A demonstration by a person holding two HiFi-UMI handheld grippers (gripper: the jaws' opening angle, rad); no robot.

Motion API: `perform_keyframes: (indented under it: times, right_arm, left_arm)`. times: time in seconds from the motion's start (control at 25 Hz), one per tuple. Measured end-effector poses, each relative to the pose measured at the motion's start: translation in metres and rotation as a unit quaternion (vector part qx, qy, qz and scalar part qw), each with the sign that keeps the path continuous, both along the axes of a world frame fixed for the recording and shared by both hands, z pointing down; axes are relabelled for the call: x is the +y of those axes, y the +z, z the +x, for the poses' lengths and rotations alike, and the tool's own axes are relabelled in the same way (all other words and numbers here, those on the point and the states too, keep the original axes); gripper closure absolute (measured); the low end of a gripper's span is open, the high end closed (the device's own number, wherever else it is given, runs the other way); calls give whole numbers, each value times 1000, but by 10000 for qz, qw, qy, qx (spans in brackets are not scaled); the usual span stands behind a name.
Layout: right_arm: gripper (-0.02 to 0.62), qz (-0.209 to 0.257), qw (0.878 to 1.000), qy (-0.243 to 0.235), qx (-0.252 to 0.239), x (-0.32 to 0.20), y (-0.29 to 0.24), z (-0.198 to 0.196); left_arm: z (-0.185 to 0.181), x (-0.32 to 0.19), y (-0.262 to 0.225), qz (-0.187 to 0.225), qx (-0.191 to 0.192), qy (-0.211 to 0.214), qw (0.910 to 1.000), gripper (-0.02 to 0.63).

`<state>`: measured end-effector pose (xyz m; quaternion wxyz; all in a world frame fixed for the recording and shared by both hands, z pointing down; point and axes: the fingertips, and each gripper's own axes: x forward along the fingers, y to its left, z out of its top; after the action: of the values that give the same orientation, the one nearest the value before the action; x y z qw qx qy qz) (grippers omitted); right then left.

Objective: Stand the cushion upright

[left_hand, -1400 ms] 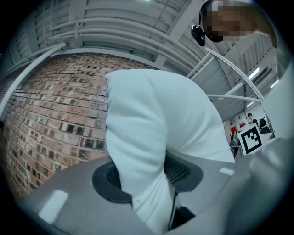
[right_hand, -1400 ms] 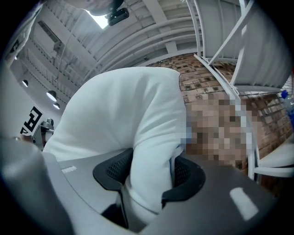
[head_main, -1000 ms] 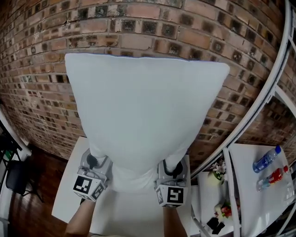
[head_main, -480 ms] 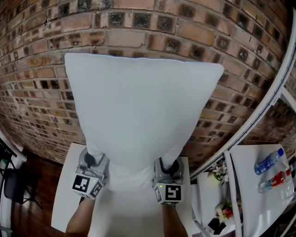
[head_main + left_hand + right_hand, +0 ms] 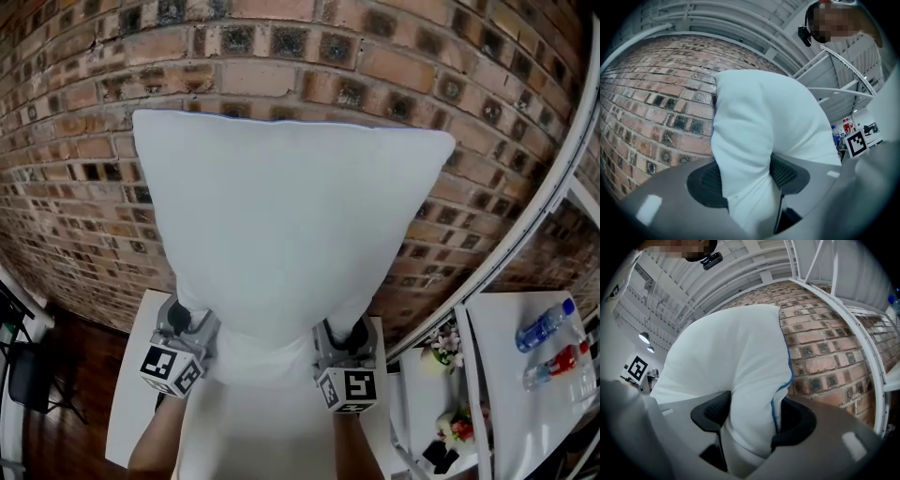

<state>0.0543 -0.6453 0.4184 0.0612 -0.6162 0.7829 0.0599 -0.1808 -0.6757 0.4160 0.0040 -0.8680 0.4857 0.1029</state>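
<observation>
The weak point is nearest the hands. The white rectangular fabric cushion [image 5: 291,225] stands tall on its lower edge, and that edge is soft and narrow where it runs between the two sets of jaws. If the jaws let go before its weight has settled, the bottom could slide along the white table top [image 5: 131,412] toward the person. The tall part above the jaws could also sag sideways — a cushion this floppy may fold at the waist. Drawing the grippers back with fabric caught on a pad would drag it down too. Beyond the jaws rises the red-brown brick wall [image 5: 84,187]. The cushion's top edge sits close in front of it, but I cannot tell whether it leans on the brick, and its steadiness probably depends on that.

The left gripper [image 5: 747,180] has just been opening its jaws and they stand wide. Even so, the cushion's lower left corner fills the gap and bulges against both dark ribbed pads [image 5: 708,180] — pinched, not free. The right gripper [image 5: 750,423] is in the same state: its jaws have just widened, and the lower right corner with its blue piping is wedged between its pads [image 5: 710,413], touched on both sides.
</observation>
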Motion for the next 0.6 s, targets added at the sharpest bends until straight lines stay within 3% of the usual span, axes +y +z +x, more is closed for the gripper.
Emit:
perform_keyframes:
  times: [0.28,0.4,0.48,0.6]
  right_arm:
    - [267,-112,9999,93,-38,12,-1,4]
    - [247,-43,9991,369,209,21,-5,9]
    - [254,25,9973,575,451,26,-8,13]
    - [281,-39,9972,601,446,31,-6,14]
  left_arm:
    - [-19,14,2,-85,-169,-337,9993,325]
    - [-27,22,-1,-40,-275,-622,9977,325]
    - [-30,25,0,-48,-328,-682,9971,325]
    - [-28,30,-2,-43,-389,-715,9967,322]
